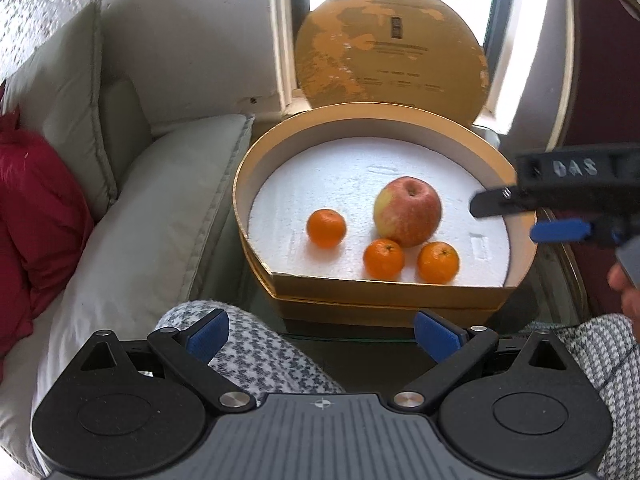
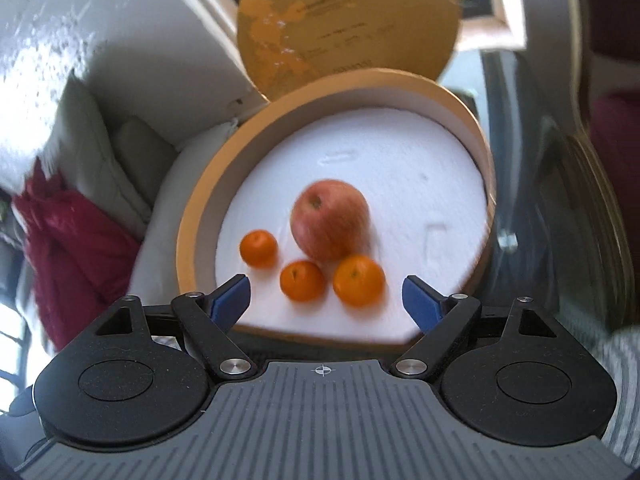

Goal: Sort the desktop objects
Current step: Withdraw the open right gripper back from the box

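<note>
A red-yellow apple (image 1: pixel 407 211) (image 2: pixel 329 219) and three small oranges (image 1: pixel 326 227) (image 1: pixel 383 259) (image 1: pixel 438 262) lie on white foam inside a round gold box (image 1: pixel 256 168) (image 2: pixel 188 236). My left gripper (image 1: pixel 322 336) hangs open in front of the box, above a knee, with nothing between its fingers. My right gripper (image 2: pixel 326 300) is open too, hovering just before the two nearest oranges (image 2: pixel 302 281) (image 2: pixel 359 280); a third orange (image 2: pixel 258 248) sits further left. In the left wrist view the right gripper (image 1: pixel 520 216) reaches in over the box's right rim.
The box's gold lid (image 1: pixel 392 56) leans upright against the window behind it. The box rests on a glass table (image 1: pixel 360 344). A grey-white sofa (image 1: pixel 140 208) with a red cloth (image 1: pixel 36 216) lies to the left. A dark red chair (image 1: pixel 600 72) stands on the right. Checked trouser legs (image 1: pixel 256 352) are close below.
</note>
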Demonstrator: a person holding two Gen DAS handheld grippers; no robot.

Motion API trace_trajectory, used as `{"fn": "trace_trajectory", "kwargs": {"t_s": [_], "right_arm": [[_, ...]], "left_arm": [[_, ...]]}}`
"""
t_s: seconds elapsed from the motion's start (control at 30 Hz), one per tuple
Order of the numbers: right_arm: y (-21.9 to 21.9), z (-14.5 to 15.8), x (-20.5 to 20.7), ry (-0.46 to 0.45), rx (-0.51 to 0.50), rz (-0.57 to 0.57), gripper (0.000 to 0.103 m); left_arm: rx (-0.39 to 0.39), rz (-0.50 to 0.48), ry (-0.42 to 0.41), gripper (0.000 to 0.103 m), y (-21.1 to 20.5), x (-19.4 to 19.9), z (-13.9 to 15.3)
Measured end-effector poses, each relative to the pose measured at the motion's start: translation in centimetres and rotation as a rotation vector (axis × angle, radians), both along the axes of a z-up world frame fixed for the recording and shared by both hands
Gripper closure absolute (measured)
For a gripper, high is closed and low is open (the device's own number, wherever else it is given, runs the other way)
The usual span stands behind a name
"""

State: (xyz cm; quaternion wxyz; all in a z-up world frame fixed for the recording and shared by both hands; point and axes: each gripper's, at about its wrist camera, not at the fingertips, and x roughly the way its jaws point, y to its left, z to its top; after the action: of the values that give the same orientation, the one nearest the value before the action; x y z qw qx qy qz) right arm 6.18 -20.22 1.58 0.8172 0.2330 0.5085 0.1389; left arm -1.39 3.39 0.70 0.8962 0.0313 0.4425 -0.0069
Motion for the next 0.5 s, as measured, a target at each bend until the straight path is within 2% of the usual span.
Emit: {"fn": "trace_trajectory", "kwargs": {"t_s": [0.13,0.5], "right_arm": [[-1.5,-0.8,-2.1,0.033,0.063,-0.023,0.016],[-3.7,-2.5,-4.5,0.068,0.104,-0.036,0.016]], "left_arm": [[0.032,-0.025,0.003,0.003,-1.6,-0.3,0.1],[0.109,-0.096,0.003,0.002,-4.8,-0.8,0.3]]}}
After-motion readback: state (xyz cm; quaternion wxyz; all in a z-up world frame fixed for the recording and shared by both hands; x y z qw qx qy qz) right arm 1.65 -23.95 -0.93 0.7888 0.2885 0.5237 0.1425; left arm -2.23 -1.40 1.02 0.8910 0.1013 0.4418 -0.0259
